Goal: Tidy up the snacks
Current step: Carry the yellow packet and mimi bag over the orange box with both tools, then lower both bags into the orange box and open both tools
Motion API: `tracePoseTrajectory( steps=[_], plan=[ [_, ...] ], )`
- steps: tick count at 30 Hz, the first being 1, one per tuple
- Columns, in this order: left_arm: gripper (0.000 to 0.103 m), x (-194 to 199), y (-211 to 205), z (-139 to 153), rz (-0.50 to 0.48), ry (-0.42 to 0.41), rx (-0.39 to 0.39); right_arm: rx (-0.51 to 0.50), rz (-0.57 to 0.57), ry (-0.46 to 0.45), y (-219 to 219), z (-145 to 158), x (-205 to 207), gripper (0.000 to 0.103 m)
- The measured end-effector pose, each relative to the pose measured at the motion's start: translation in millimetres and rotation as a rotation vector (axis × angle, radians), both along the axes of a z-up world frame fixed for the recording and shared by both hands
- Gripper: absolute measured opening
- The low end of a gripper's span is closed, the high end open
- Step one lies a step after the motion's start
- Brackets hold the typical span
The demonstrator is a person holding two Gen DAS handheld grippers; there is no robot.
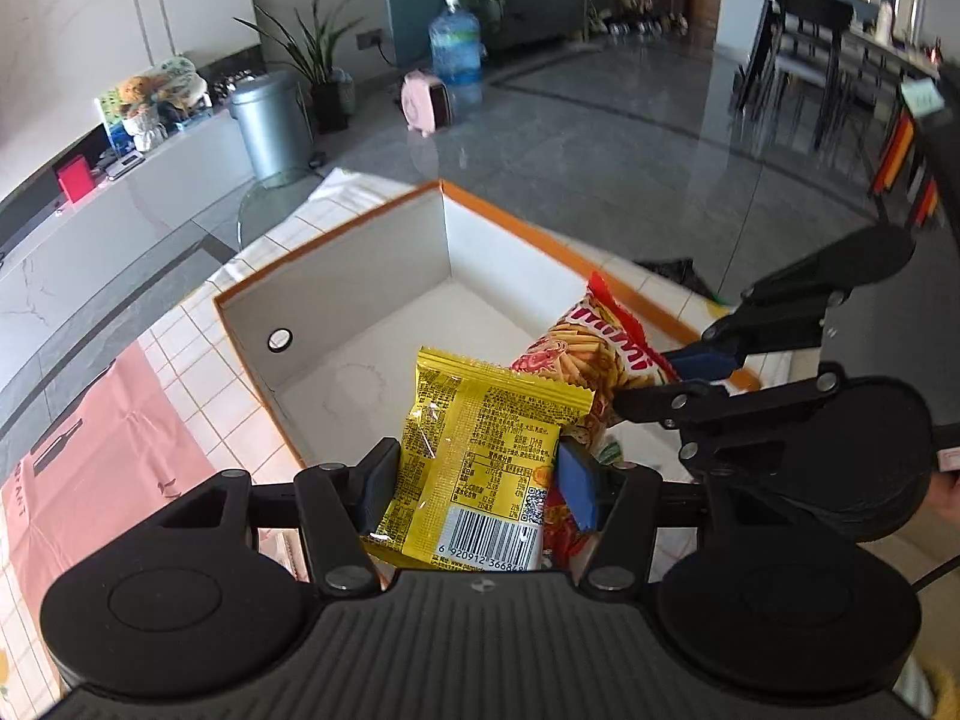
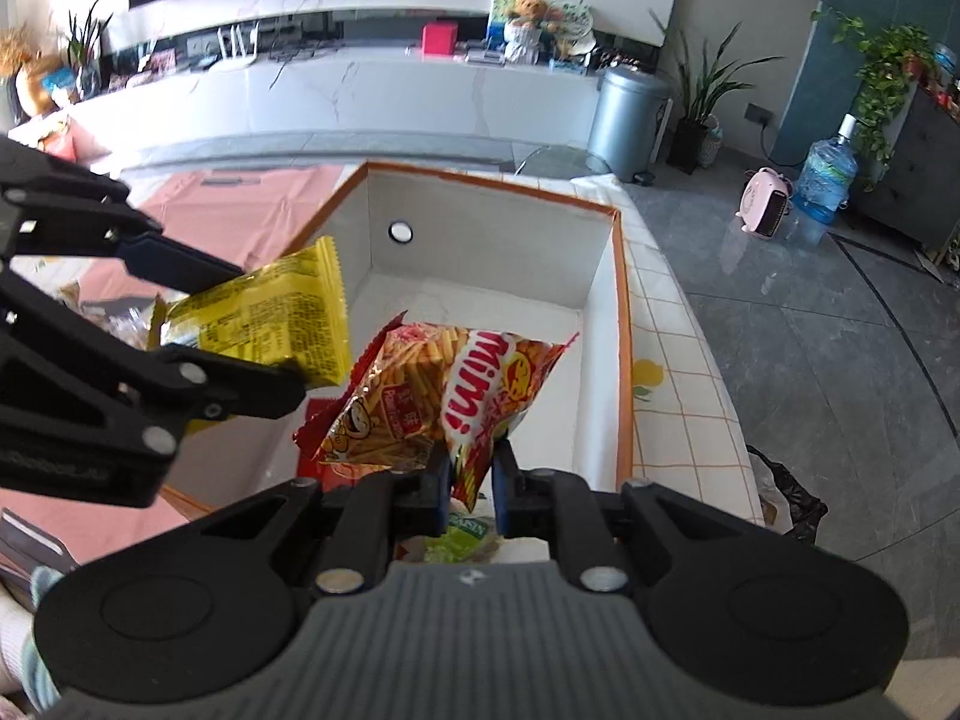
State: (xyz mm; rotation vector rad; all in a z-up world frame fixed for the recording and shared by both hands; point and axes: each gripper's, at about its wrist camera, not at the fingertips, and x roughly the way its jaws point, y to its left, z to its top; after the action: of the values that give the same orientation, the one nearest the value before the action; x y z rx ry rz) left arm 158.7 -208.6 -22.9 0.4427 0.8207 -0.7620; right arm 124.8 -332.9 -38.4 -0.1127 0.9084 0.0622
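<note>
My left gripper [image 1: 474, 480] is shut on a yellow snack packet [image 1: 480, 450], held over the near part of a white box with an orange rim [image 1: 336, 252]. In the right wrist view the same packet [image 2: 270, 312] hangs from the left gripper [image 2: 264, 324] above the box's left wall. My right gripper [image 2: 471, 480] is shut on a red and orange Mimi snack bag [image 2: 456, 390], held over the box [image 2: 621, 324] interior. That bag [image 1: 594, 354] and the right gripper [image 1: 672, 375] show at right in the left wrist view. The box floor looks bare beyond the bags.
The box sits on a white tiled cloth [image 2: 678, 372] with a pink sheet [image 1: 90, 450] to the left. A green packet [image 2: 462, 540] lies under my right gripper. A black bag [image 2: 786, 498] sits at the table's right edge. A grey bin [image 2: 627, 120] stands on the floor beyond.
</note>
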Motion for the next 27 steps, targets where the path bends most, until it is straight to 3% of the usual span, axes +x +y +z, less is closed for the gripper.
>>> tracePoseTrajectory(
  steps=[7,18,27],
  plan=[
    [0.064,21,-22,-25,-0.042,-0.008,0.141,-0.075,0.07,0.1,-7,-25,32,0.01],
    [0.064,43,-40,-52,-0.083,0.0,0.274,-0.166,0.123,0.191,-7,-47,58,0.01],
    [0.07,48,-44,-61,-0.072,-0.002,0.321,-0.163,0.11,0.18,-8,-41,50,0.035]
  ],
)
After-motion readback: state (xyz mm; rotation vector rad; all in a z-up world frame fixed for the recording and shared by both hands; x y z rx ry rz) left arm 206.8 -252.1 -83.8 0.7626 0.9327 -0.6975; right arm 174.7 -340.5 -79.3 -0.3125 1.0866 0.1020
